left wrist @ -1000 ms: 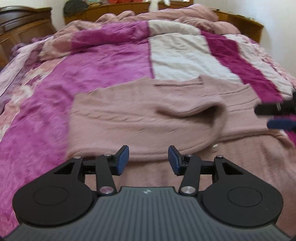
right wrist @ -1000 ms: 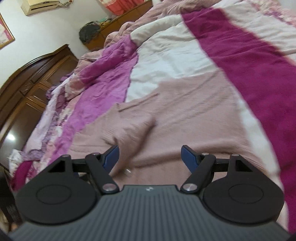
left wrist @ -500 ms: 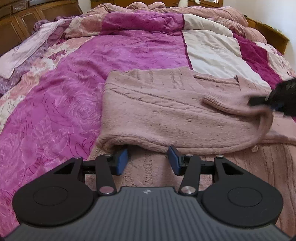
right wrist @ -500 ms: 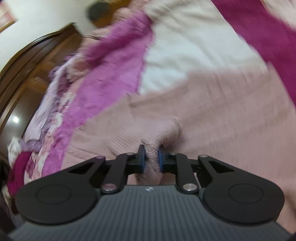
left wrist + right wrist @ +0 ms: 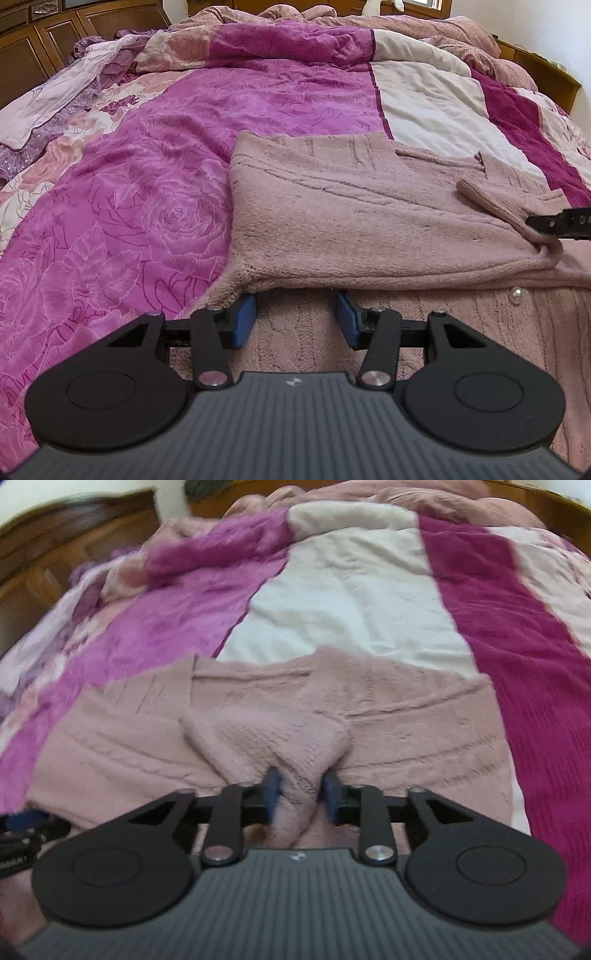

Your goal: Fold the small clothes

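A: Where's the work? On the bed's magenta-and-cream quilt (image 5: 207, 155) lies the dusty-pink knitted cardigan (image 5: 369, 221), half folded.

B: And its sleeve (image 5: 273, 738)? The right hand-held gripper (image 5: 301, 797), jaws just reopening, loosely brackets it. The left hand-held gripper (image 5: 295, 319) gapes, empty, at the fold's edge; next it likely must pinch there.

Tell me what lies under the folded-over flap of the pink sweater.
Under the flap lies the sweater's lower knit layer with a pearl button, resting on the quilt. The flap covers everything further in.
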